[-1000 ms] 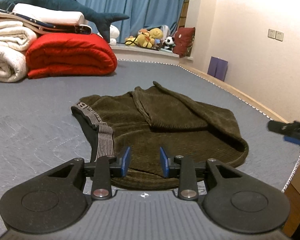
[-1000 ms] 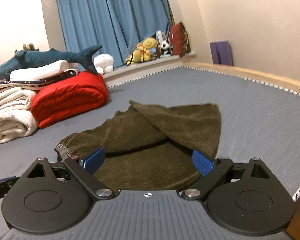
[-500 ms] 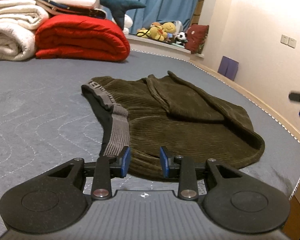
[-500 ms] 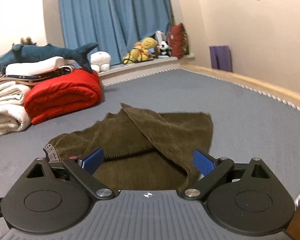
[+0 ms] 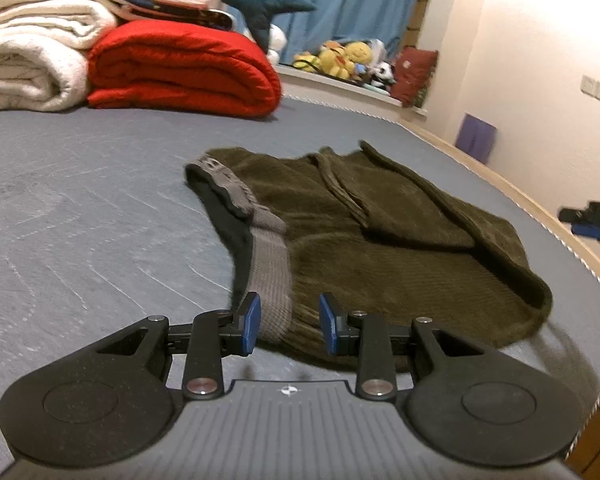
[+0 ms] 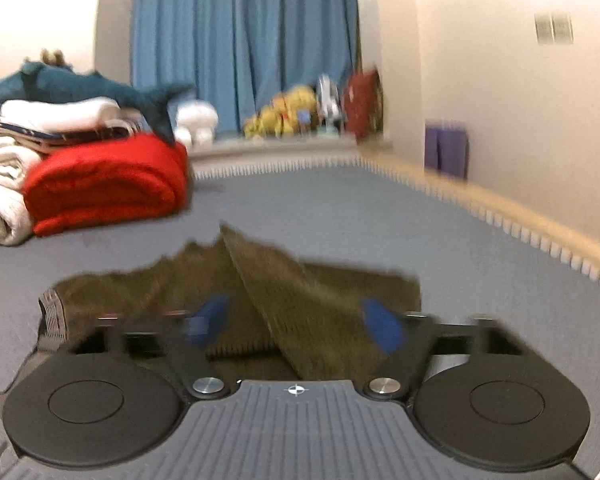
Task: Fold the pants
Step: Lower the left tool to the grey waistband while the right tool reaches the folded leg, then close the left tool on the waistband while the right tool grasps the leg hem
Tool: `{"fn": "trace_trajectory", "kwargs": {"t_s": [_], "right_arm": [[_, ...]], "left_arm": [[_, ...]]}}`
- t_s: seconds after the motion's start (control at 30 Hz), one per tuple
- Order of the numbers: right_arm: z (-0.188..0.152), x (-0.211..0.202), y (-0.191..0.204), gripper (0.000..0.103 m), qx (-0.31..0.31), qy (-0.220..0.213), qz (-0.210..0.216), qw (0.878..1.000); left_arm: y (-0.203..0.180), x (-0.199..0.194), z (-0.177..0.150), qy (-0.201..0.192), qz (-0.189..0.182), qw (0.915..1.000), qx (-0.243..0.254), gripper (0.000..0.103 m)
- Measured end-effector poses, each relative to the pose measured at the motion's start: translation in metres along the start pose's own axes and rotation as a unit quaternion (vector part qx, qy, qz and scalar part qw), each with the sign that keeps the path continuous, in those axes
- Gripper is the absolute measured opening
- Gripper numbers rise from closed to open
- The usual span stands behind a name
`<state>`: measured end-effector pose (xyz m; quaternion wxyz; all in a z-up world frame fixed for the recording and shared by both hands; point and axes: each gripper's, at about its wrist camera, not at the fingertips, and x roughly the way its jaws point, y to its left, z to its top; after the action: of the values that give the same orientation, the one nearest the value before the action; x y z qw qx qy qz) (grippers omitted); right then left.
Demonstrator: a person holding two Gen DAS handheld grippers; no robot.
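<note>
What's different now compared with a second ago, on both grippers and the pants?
The left gripper has come in low toward the waistband end of the pants, its opening unchanged, gripping nothing. The right gripper has advanced over the near folded edge and its jaws have just been closing, cloth lying between the fingers; blur hides any contact. The pants stay as they lay; the red blanket is unmoved.

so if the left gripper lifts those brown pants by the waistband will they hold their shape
Probably not: the pants already lie in soft, draped folds, so they should sag. The ribbed waistband looks thicker, likely easier to pinch. The corduroy seems unlikely to slip.
</note>
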<state>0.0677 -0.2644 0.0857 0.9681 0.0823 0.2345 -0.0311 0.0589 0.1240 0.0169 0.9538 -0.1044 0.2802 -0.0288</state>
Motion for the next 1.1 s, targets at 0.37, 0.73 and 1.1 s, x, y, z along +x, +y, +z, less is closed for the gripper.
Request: {"fn": "trace_trajectory", "kwargs": {"t_s": [0.37, 0.73, 1.1], "right_arm": [[-0.007, 0.051, -0.017, 0.078, 0.019, 0.074, -0.012, 0.997], [-0.038, 0.1, 0.003, 0.08, -0.072, 0.15, -0.044, 0.985], [-0.057, 0.133, 0.002, 0.079, -0.099, 0.193, -0.075, 0.973]], "left_arm": [[0.063, 0.05, 0.038, 0.039, -0.05, 0.9868, -0.149, 0.054], [0.102, 0.146, 0.045, 0.104, -0.135, 0.9578, -0.232, 0.063], [0.087, 0.182, 0.06, 0.096, -0.152, 0.9672, -0.18, 0.059]]}}
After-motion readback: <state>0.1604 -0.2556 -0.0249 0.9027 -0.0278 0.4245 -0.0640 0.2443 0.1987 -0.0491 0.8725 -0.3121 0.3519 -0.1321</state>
